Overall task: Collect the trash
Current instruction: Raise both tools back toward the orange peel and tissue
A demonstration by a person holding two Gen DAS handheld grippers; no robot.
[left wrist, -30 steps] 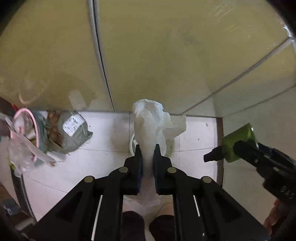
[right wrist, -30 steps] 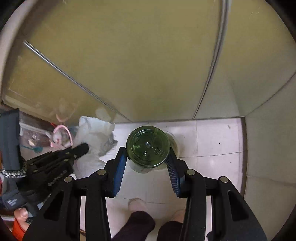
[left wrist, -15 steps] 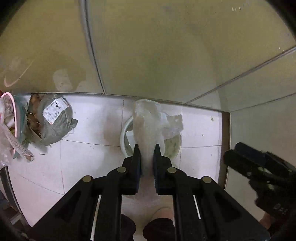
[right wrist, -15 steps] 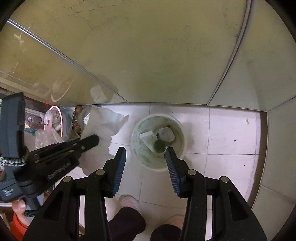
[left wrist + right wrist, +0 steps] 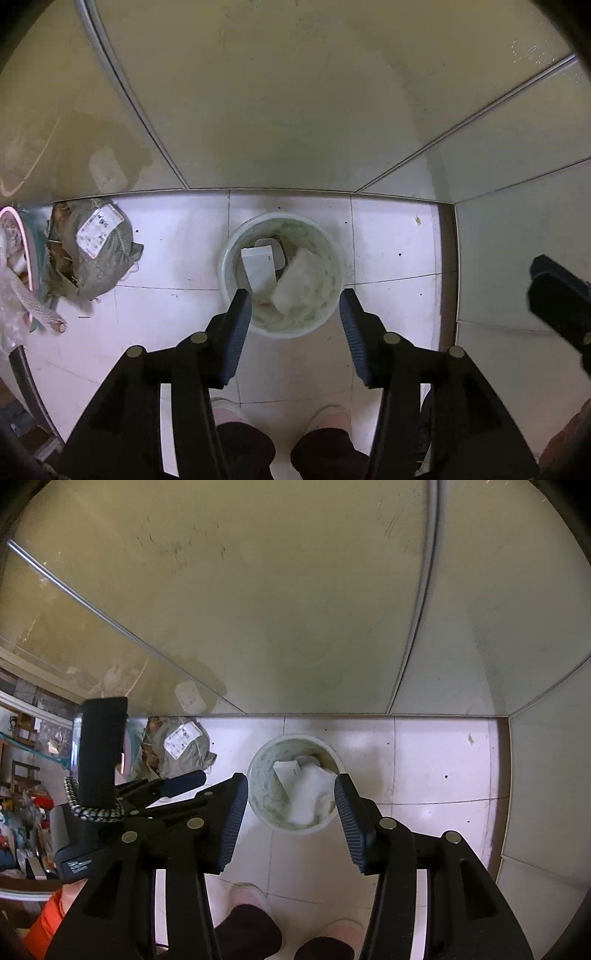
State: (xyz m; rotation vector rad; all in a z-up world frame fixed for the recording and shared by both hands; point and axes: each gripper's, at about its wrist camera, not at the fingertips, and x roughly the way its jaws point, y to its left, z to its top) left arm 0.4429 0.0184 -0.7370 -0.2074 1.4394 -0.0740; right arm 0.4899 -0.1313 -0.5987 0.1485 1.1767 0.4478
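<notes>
A round white bin [image 5: 226,258] stands on the tiled floor by the wall; it also shows in the right wrist view [image 5: 258,794]. Inside it lie a white crumpled tissue [image 5: 295,280], a white carton [image 5: 258,267] and other trash. The tissue [image 5: 312,794] and carton [image 5: 286,771] show in the right wrist view too. My left gripper [image 5: 295,314] is open and empty above the bin. My right gripper [image 5: 288,801] is open and empty above the bin. The left gripper [image 5: 184,781] shows at the left of the right wrist view.
A grey labelled bag of refuse [image 5: 96,251] lies on the floor left of the bin, also seen in the right wrist view [image 5: 181,746]. A pink-rimmed container [image 5: 18,251] stands further left. The person's feet [image 5: 332,413] are below. The right gripper [image 5: 557,291] shows at the right edge.
The right gripper opened and dropped the green bottle into the bin. Then the left gripper opened and the white tissue fell into the bin.
</notes>
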